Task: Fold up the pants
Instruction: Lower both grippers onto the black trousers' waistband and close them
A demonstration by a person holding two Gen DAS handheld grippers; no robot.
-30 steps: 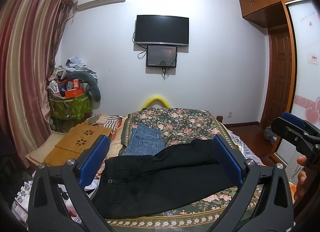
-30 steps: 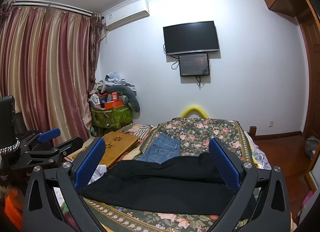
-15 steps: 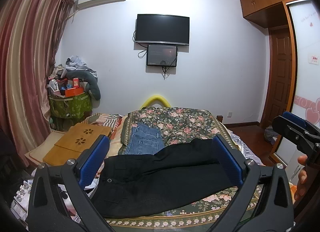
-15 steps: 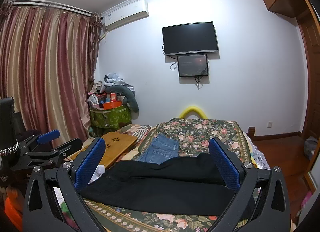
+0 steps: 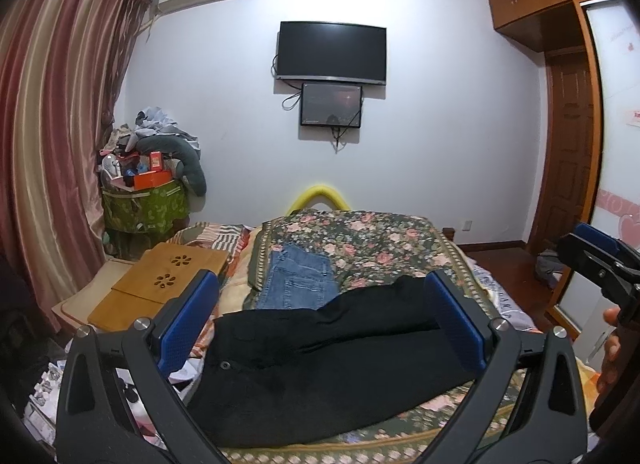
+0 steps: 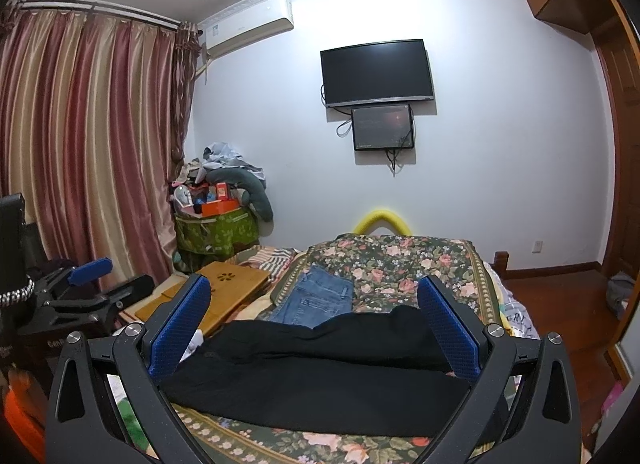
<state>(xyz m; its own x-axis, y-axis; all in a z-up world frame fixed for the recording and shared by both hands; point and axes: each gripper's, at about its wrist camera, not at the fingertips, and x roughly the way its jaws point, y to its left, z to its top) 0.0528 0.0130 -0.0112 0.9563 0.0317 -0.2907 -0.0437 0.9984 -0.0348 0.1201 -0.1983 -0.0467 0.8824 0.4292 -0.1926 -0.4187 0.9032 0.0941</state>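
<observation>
Black pants (image 5: pixel 320 360) lie spread flat across the near end of a bed with a floral cover (image 5: pixel 372 232), waist to the left with a button showing, legs running right. They also show in the right wrist view (image 6: pixel 320 376). My left gripper (image 5: pixel 320 316) is open and empty, held above and in front of the pants. My right gripper (image 6: pixel 314 316) is open and empty too, likewise short of the pants. The right gripper appears at the right edge of the left wrist view (image 5: pixel 596 260); the left gripper appears at the left of the right wrist view (image 6: pixel 84 292).
Folded blue jeans (image 5: pixel 298 280) lie on the bed behind the black pants. A wooden lap desk (image 5: pixel 160 284) sits at the bed's left. A cluttered green bin (image 5: pixel 144 204) stands by the curtain. A wardrobe and door (image 5: pixel 568 168) are on the right.
Both views have shifted only slightly; the grippers stay open and the pants have not moved.
</observation>
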